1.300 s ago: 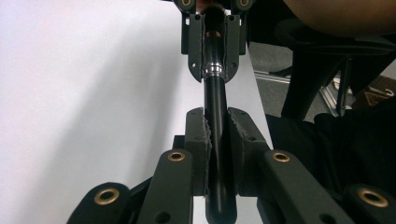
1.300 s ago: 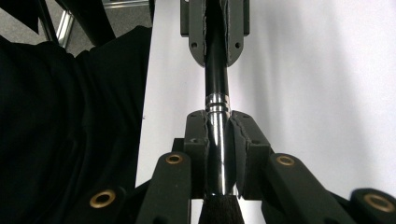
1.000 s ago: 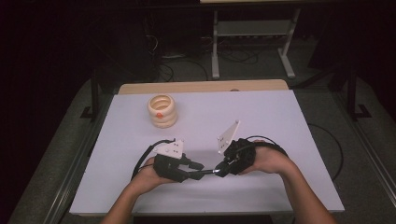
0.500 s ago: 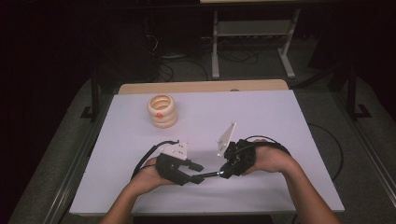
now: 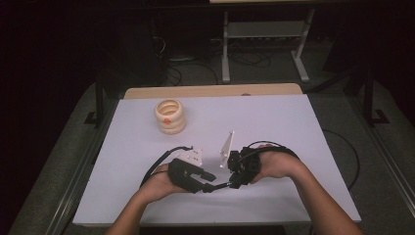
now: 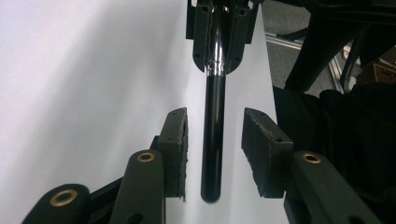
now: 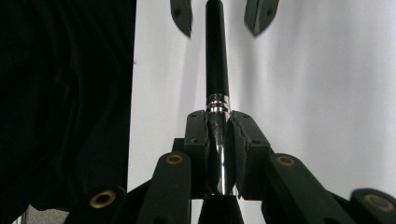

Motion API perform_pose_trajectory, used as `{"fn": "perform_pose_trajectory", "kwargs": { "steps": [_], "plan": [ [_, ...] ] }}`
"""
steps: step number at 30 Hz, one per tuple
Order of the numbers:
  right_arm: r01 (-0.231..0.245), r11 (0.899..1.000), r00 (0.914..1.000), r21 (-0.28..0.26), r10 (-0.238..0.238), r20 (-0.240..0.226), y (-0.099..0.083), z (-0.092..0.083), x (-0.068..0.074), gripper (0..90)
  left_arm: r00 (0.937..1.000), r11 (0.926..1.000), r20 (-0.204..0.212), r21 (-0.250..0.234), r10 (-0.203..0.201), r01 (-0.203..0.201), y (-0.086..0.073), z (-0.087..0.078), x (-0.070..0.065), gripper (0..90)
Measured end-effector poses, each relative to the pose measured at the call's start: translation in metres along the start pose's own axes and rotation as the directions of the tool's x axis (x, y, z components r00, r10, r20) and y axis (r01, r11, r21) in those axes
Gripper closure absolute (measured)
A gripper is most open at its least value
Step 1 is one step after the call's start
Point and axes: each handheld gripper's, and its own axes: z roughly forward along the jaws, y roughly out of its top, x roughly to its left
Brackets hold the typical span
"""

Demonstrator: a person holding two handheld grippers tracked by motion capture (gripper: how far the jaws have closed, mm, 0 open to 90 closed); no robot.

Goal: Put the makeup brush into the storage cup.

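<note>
A black pen point(image 6: 213, 140) with a silver band reaches from my right gripper point(image 7: 217, 135), which is shut on its silver part. Its black end point(image 7: 216, 51) lies between the spread jaws of my left gripper point(image 6: 214, 154), touching neither pad. In the high view the left gripper point(image 5: 208, 182) and right gripper point(image 5: 234, 180) face each other low over the white table point(image 5: 293, 127), with the pen point(image 5: 221, 185) bridging them near the front edge.
A stack of pale wooden rings point(image 5: 170, 116) stands at the back left of the table. A grey three-cornered plate point(image 5: 226, 148) rises from the right gripper. Black cables point(image 5: 159, 159) loop behind both hands. Dark floor and a metal stand point(image 5: 264, 34) lie beyond.
Both hands have drifted slightly toward the front edge. The left gripper has closed in on the pen's free end, its jaws now either side of it.
</note>
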Motion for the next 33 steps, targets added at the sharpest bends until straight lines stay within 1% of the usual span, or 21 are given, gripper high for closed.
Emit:
{"fn": "perform_pose_trajectory", "kwargs": {
  "steps": [3,6,7,10,13,14,16,19,20,21,22,23,24,25,26,27,28,29,30,31,33],
  "plan": [
    [0.012,1.000,0.9999,-0.001,-0.012,0.002,0.003,-0.001,0.001,76.6,1.0000,1.0000,-0.004,0.007,0.002,-0.002,0.002,0.003,0.000,62.0],
    [0.010,1.000,0.9999,-0.006,-0.010,-0.004,0.005,0.000,0.001,76.6,1.0000,0.9999,-0.002,0.012,0.007,-0.007,0.004,0.005,-0.001,62.8],
    [0.011,1.000,0.9999,-0.007,-0.012,-0.004,0.006,0.000,0.001,76.6,0.9998,0.9996,-0.005,0.019,0.018,-0.018,0.005,0.006,-0.001,63.1],
    [0.020,1.000,0.9998,-0.008,-0.020,0.001,0.008,-0.001,0.001,76.6,0.9994,0.9992,-0.010,0.026,0.032,-0.032,0.007,0.008,-0.002,64.3],
    [0.025,1.000,0.9997,-0.013,-0.025,0.004,0.010,-0.001,0.001,76.6,0.9992,0.9987,-0.013,0.035,0.039,-0.038,0.009,0.010,-0.003,65.6],
    [0.026,1.000,0.9996,-0.010,-0.026,0.013,0.010,-0.001,0.001,76.6,0.9991,0.9986,-0.013,0.037,0.039,-0.039,0.009,0.011,-0.004,66.1],
    [0.031,0.999,0.9995,-0.009,-0.031,0.012,0.011,-0.001,0.001,76.6,0.9983,0.9977,-0.013,0.038,0.057,-0.056,0.010,0.012,-0.004,66.9],
    [0.032,0.999,0.9994,-0.012,-0.032,0.012,0.012,-0.001,0.001,76.6,0.9977,0.9966,-0.016,0.051,0.066,-0.065,0.011,0.013,-0.004,68.1],
    [0.044,0.999,0.9989,-0.007,-0.044,0.015,0.012,-0.001,0.000,76.5,0.9979,0.9969,-0.013,0.049,0.063,-0.062,0.011,0.014,-0.004,68.3],
    [0.029,1.000,0.9995,-0.011,-0.029,0.009,0.012,-0.001,0.001,76.6,0.9981,0.9969,-0.019,0.052,0.059,-0.058,0.011,0.014,-0.005,68.9],
    [0.041,0.999,0.9991,-0.015,-0.041,0.009,0.013,0.000,0.000,76.6,0.9982,0.9968,-0.018,0.057,0.057,-0.055,0.011,0.015,-0.005,69.2],
    [0.016,1.000,0.9999,-0.001,-0.016,0.005,0.013,-0.001,0.002,76.6,0.9975,0.9961,-0.017,0.057,0.068,-0.067,0.011,0.016,-0.004,69.8],
    [0.037,0.999,0.9993,-0.010,-0.037,0.008,0.013,0.000,0.001,76.6,0.9982,0.9966,-0.013,0.058,0.058,-0.058,0.011,0.016,-0.005,70.3],
    [0.030,1.000,0.9994,-0.009,-0.030,0.015,0.013,-0.001,0.001,76.6,0.9984,0.9960,-0.003,0.070,0.056,-0.056,0.011,0.016,-0.005,70.8],
    [0.029,1.000,0.9995,-0.012,-0.029,0.013,0.013,-0.001,0.001,76.6,0.9974,0.9945,-0.001,0.077,0.072,-0.072,0.011,0.016,-0.004,71.4],
    [0.001,1.000,1.0000,0.011,-0.001,0.001,0.013,-0.002,0.003,76.6,0.9971,0.9939,0.003,0.080,0.076,-0.076,0.011,0.016,-0.004,71.9],
    [-0.020,1.000,0.9997,0.021,0.020,-0.013,0.013,-0.002,0.005,76.6,0.9981,0.9948,-0.005,0.082,0.061,-0.061,0.011,0.017,-0.005,72.4],
    [-0.005,1.000,1.0000,0.010,0.005,-0.007,0.013,-0.001,0.004,76.5,0.9975,0.9940,0.000,0.083,0.071,-0.071,0.011,0.017,-0.005,72.9],
    [0.044,0.999,0.9990,-0.020,-0.044,0.004,0.013,0.001,0.000,76.5,0.9971,0.9935,0.001,0.085,0.076,-0.076,0.012,0.017,-0.004,73.6],
    [0.053,0.998,0.9986,-0.019,-0.053,0.005,0.013,0.002,-0.001,76.6,0.9971,0.9934,0.001,0.086,0.076,-0.076,0.012,0.017,-0.004,74.2],
    [0.051,0.999,0.9987,-0.019,-0.051,0.005,0.013,0.001,0.000,76.6,0.9975,0.9939,0.002,0.085,0.071,-0.071,0.011,0.018,-0.004,76.4]
  ]
}}
